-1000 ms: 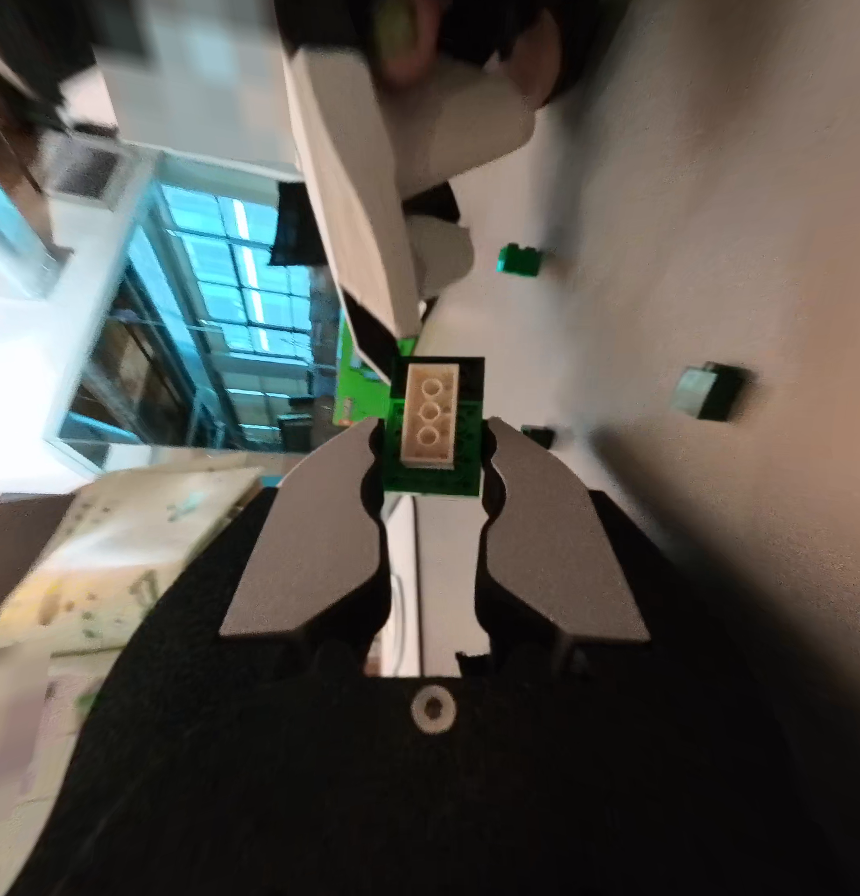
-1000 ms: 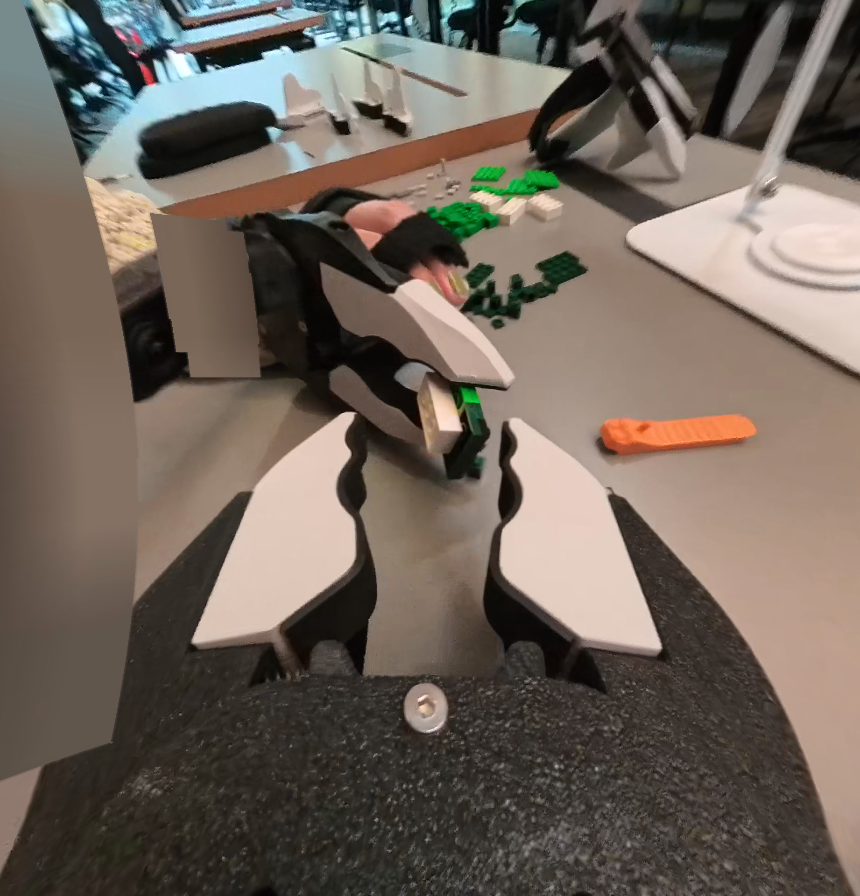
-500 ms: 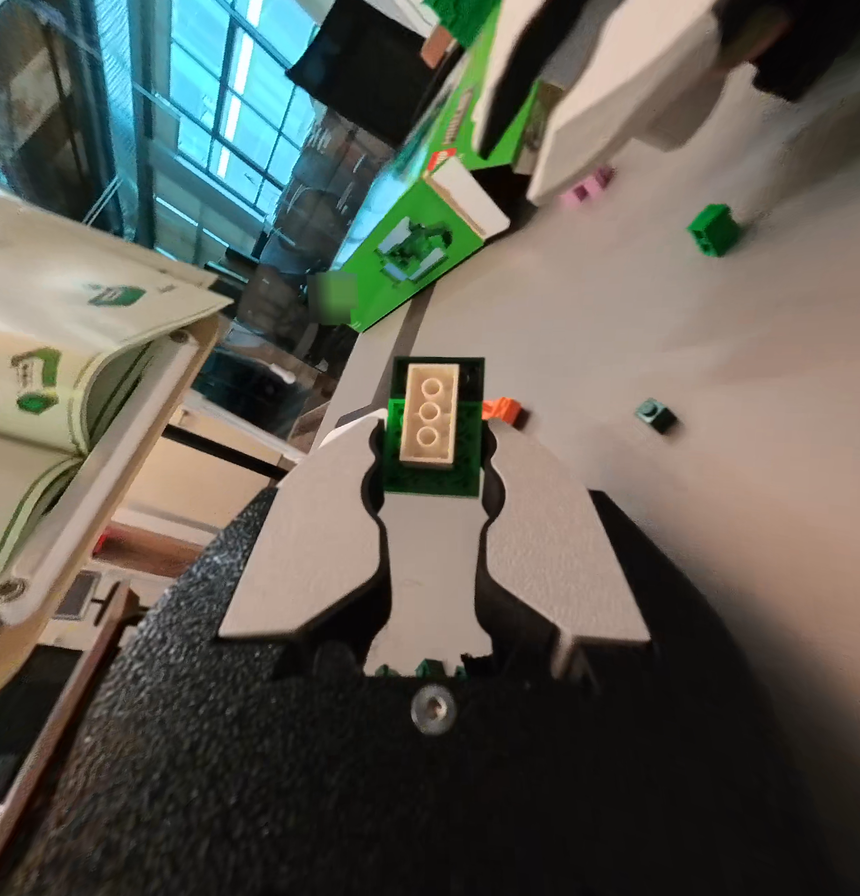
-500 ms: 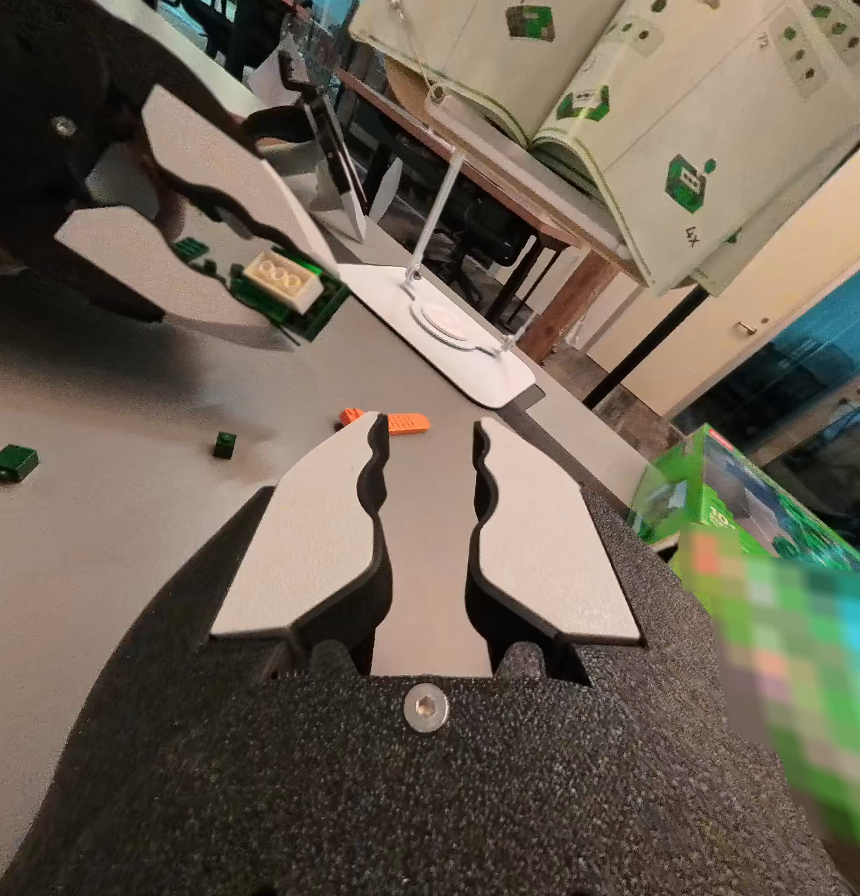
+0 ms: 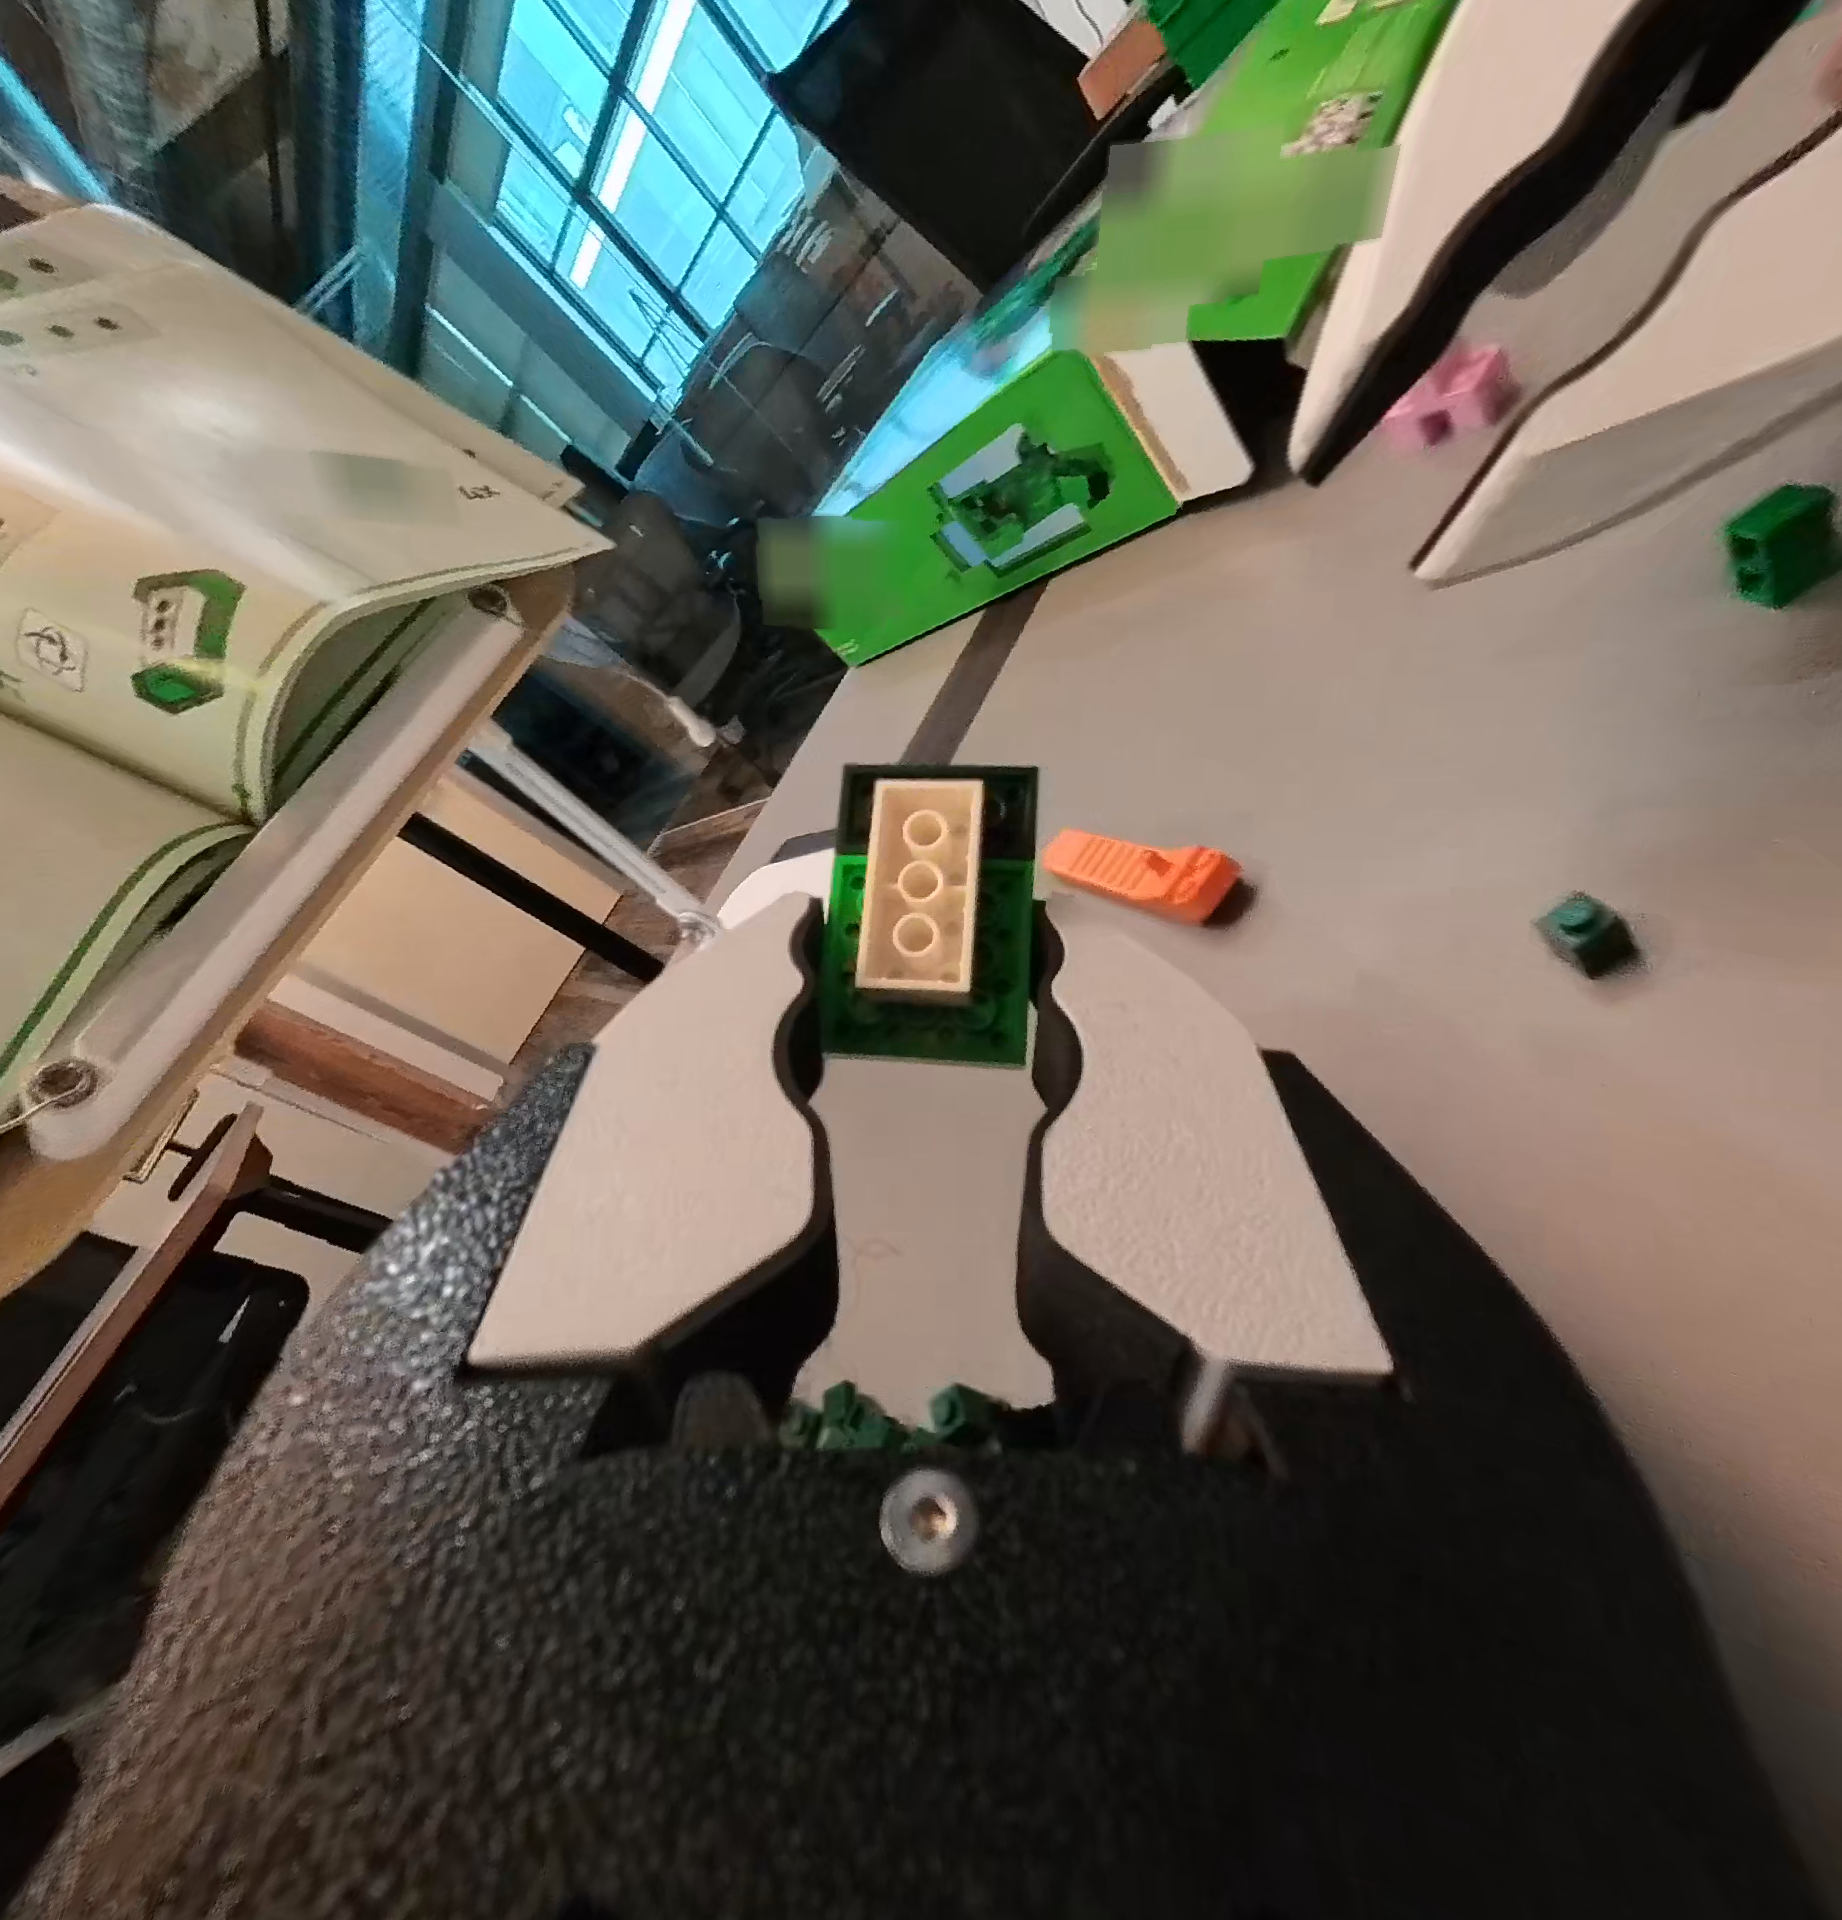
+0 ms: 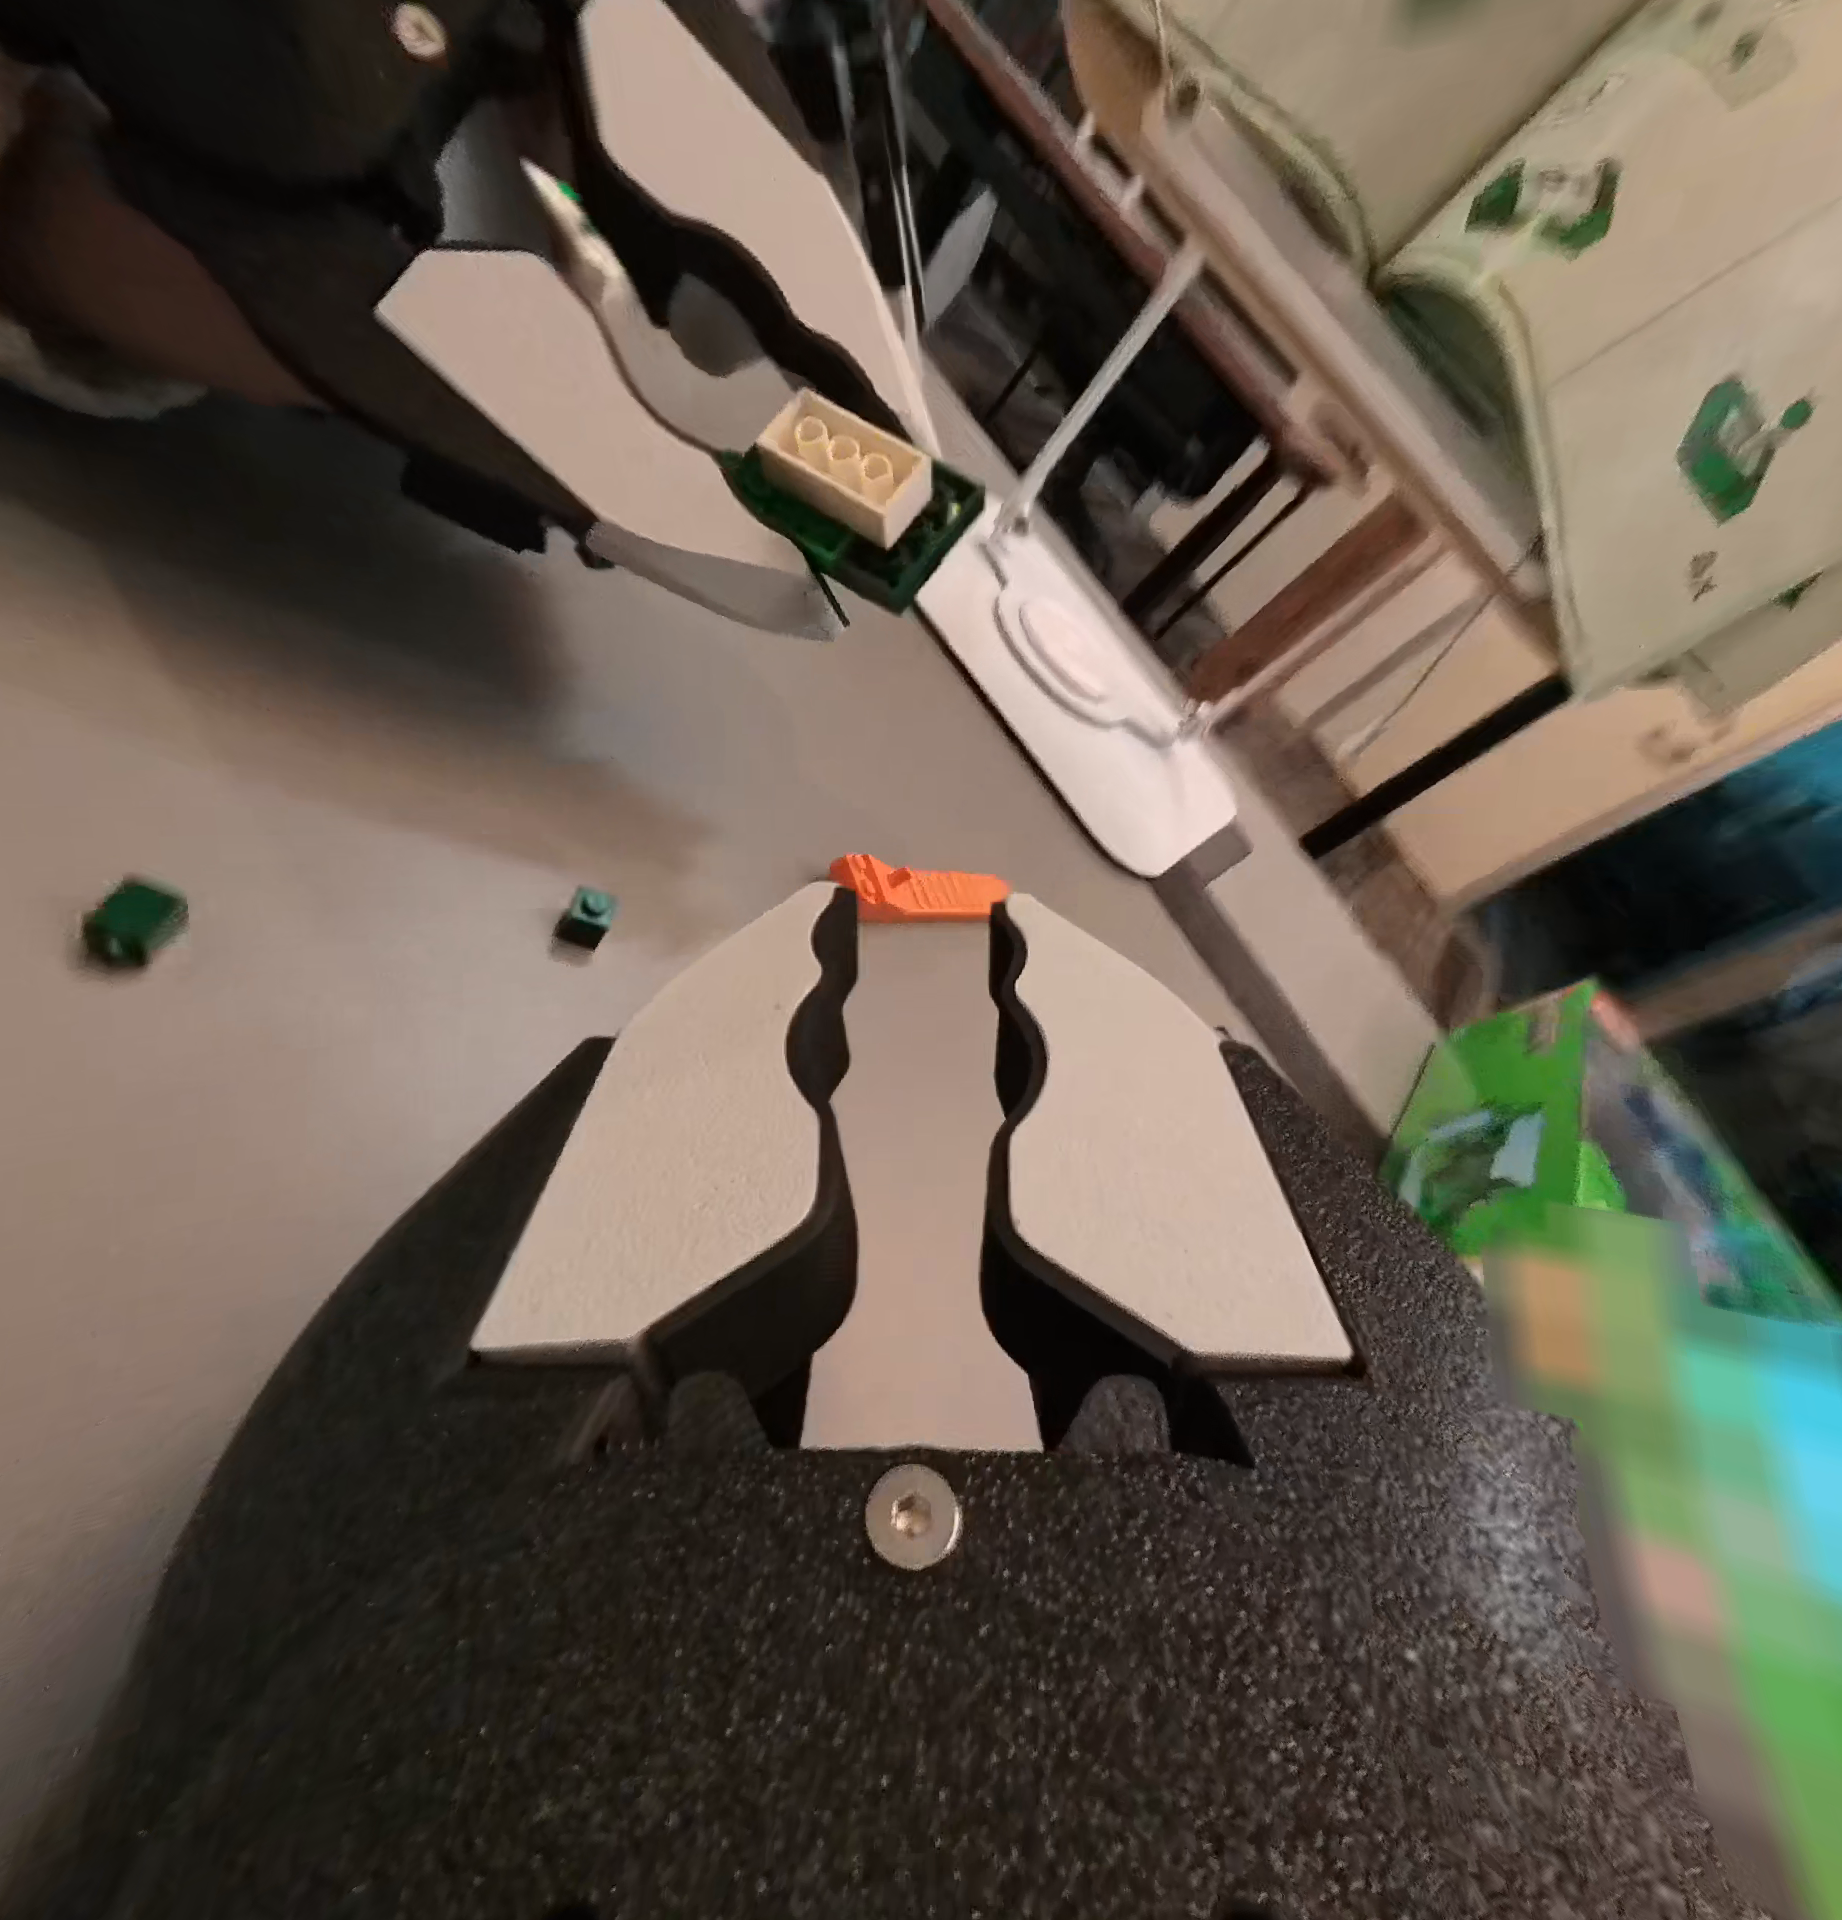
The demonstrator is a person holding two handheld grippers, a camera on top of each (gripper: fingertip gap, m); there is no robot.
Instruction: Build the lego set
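My left gripper (image 5: 927, 935) is shut on a small lego assembly: a cream brick (image 5: 922, 894) stuck on green plates (image 5: 927, 1029), undersides facing the camera, held above the grey table (image 5: 1312, 1039). In the right wrist view the left gripper (image 6: 865, 530) holds the assembly (image 6: 849, 473) at the upper left. My right gripper (image 6: 922, 914) is open with a narrow gap and empty, low over the table, its tips just short of an orange brick separator (image 6: 927, 896). The right gripper's fingers (image 5: 1416, 208) show at the left wrist view's top right.
The separator (image 5: 1140, 878) lies on the table. Loose pieces: dark green bricks (image 6: 132, 920) (image 6: 588, 916), a green brick (image 5: 1784, 545), a pink one (image 5: 1452, 400). A white stand base (image 6: 1083, 707), an open instruction booklet (image 5: 169, 520) and a green box (image 5: 1000, 509) are at the table's edge.
Both grippers have swung round to face the booklet side. The right gripper has narrowed its gap and moved up to the orange separator. The left gripper still holds the assembly.
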